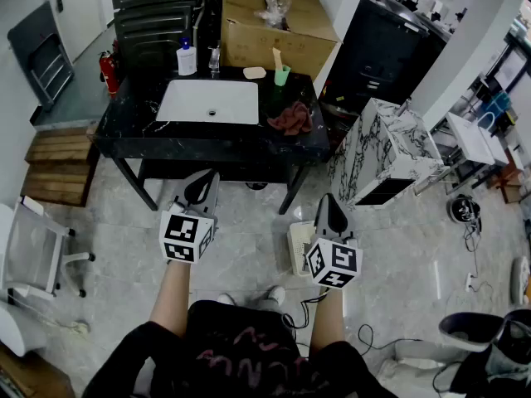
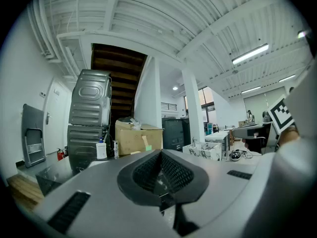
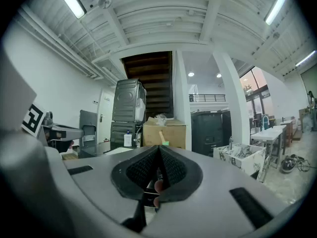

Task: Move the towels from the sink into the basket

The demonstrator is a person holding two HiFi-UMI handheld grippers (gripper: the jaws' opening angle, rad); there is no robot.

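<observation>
Red-brown towel (image 1: 290, 118): bunched on the dark counter (image 1: 124, 135) at three o'clock of the white basin (image 1: 187, 98), not inside it. The basin itself looks bare.
White slatted basket (image 1: 296, 247): on the floor just under the right gripper (image 1: 328, 210) and partly hidden by it. It was likely set close by so the carry is short.
Left gripper (image 1: 202, 187): jaws pressed together with nothing between them. It is held level toward twelve o'clock, well short of the counter.
Right gripper: jaws likewise closed on nothing, held level.
Stance: both look parked at the ready. The jaws must part before any grab.
</observation>
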